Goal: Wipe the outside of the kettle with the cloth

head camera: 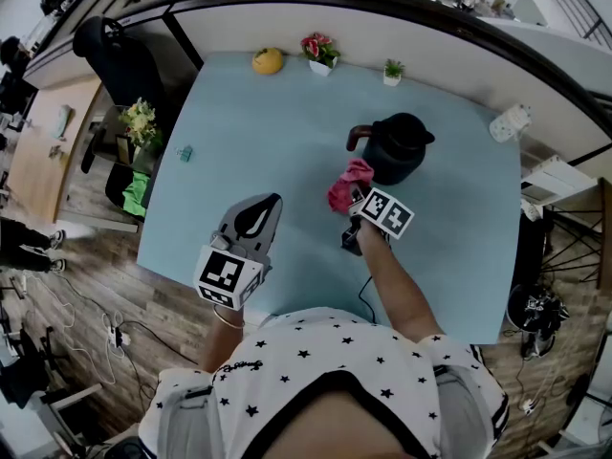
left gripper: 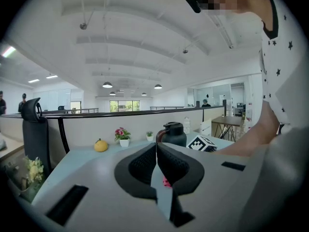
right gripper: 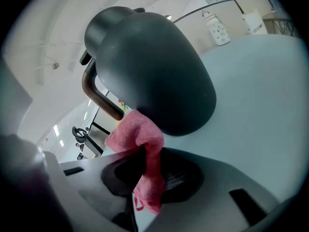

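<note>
A black kettle (head camera: pixel 400 147) with a brown handle stands on the pale blue table (head camera: pixel 249 151), right of centre. My right gripper (head camera: pixel 355 197) is shut on a pink cloth (head camera: pixel 348 184), which bunches against the kettle's near left side under the handle. In the right gripper view the kettle (right gripper: pixel 154 66) fills the frame and the cloth (right gripper: pixel 140 144) hangs between the jaws, touching its lower body. My left gripper (head camera: pixel 270 200) is shut and empty, held above the table's near left part. In the left gripper view the kettle (left gripper: pixel 173 134) is far ahead.
At the table's far edge sit a yellow fruit (head camera: pixel 268 60), a potted pink flower (head camera: pixel 320 51) and a small green plant (head camera: pixel 392 70). A small teal object (head camera: pixel 185 153) lies near the left edge. A white jar (head camera: pixel 509 122) stands at the right corner.
</note>
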`<action>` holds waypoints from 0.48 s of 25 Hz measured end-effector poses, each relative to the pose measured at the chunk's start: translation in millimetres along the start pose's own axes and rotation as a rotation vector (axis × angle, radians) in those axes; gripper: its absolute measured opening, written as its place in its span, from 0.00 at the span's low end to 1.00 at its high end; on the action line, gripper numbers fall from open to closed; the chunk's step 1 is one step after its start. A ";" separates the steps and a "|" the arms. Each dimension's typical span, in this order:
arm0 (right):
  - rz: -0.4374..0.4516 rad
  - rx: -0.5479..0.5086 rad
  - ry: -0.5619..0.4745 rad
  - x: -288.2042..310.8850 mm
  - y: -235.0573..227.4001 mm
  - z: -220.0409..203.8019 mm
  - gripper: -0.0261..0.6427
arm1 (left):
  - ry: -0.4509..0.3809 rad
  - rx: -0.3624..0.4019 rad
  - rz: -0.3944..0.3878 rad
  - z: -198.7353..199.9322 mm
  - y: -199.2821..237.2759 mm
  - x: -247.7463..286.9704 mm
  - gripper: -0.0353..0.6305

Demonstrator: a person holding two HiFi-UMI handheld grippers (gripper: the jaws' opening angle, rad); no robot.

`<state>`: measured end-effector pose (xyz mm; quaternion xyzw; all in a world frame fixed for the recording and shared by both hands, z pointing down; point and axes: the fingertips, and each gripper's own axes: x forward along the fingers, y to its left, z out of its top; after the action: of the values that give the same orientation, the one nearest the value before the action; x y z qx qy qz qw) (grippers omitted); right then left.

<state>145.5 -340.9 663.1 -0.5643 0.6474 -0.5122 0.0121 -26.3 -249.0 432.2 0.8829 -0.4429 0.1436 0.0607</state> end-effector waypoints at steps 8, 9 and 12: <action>0.024 0.014 0.015 2.2 -0.9 -1.6 0.17 | 0.013 0.032 -0.017 4.0 -7.5 9.0 0.10; 0.029 0.003 0.015 1.4 -0.5 -1.5 0.17 | 0.014 0.036 -0.016 4.7 -8.7 9.4 0.10; 0.058 -0.064 0.020 -5.6 4.3 -3.4 0.17 | 0.013 0.046 -0.017 5.9 -12.1 8.7 0.10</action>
<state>142.4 -335.2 658.7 -0.5403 0.6796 -0.4962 0.0025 -10.5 -249.8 429.6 0.8869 -0.4314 0.1588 0.0447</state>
